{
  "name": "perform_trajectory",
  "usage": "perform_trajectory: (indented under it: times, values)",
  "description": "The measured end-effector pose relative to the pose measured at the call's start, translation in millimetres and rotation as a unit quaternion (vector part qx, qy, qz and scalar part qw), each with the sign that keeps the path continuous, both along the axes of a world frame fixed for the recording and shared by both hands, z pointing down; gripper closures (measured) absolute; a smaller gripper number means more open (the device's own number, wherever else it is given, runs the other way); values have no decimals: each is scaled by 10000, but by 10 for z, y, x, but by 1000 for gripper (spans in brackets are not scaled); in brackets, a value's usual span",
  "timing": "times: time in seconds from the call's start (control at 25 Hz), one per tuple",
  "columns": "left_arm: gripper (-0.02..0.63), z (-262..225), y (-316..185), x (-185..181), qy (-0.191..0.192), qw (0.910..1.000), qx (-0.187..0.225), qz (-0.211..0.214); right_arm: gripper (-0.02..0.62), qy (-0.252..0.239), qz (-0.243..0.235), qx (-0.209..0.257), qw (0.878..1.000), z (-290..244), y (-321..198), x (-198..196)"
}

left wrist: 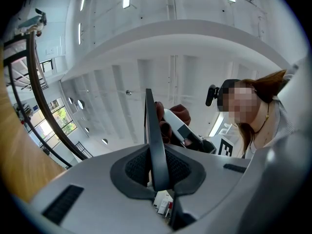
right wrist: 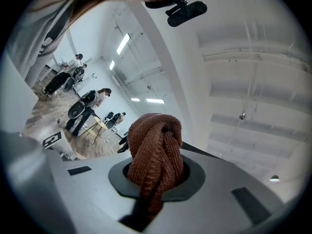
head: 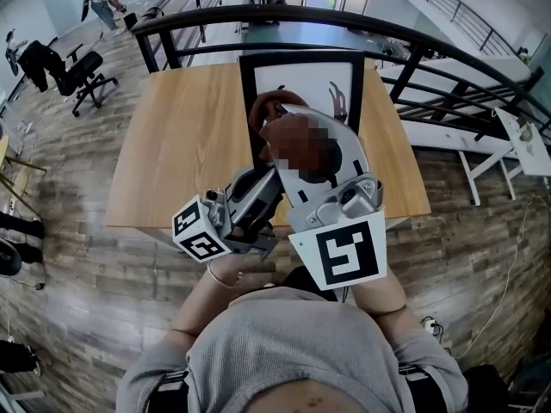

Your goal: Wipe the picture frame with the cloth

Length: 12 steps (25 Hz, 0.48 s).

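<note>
Two grippers (left wrist: 157, 152) (right wrist: 155, 172), one cloth (right wrist: 155, 133), one picture frame (head: 301, 83)

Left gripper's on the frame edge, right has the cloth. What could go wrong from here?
1. The left gripper holds the picture frame by one thin edge; wiping pressure could twist it loose.
2. The cloth is a bunched wad in the right gripper; if it shifts, hard gripper parts could scrape the frame.

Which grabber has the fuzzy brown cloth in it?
The right gripper: the reddish-brown cloth is bunched between its jaws. The left gripper instead clamps the thin dark edge of the picture frame.
</note>
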<state>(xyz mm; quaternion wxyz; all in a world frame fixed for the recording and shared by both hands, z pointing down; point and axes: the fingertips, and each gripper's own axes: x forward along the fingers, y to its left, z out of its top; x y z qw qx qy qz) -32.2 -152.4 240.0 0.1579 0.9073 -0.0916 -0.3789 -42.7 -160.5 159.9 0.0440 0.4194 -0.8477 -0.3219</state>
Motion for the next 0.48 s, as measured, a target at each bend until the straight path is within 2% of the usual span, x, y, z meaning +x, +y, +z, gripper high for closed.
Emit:
perform_trajectory:
  times: [0.16, 0.48]
  values:
    - [561, 1, -11, -24, 40, 10000, -42, -21, 549, 253, -114, -155, 9995, 127, 49, -78]
    - [561, 18, -32, -157, 196, 9996, -137, -151, 549, 341, -448, -568, 9968, 344, 144, -207]
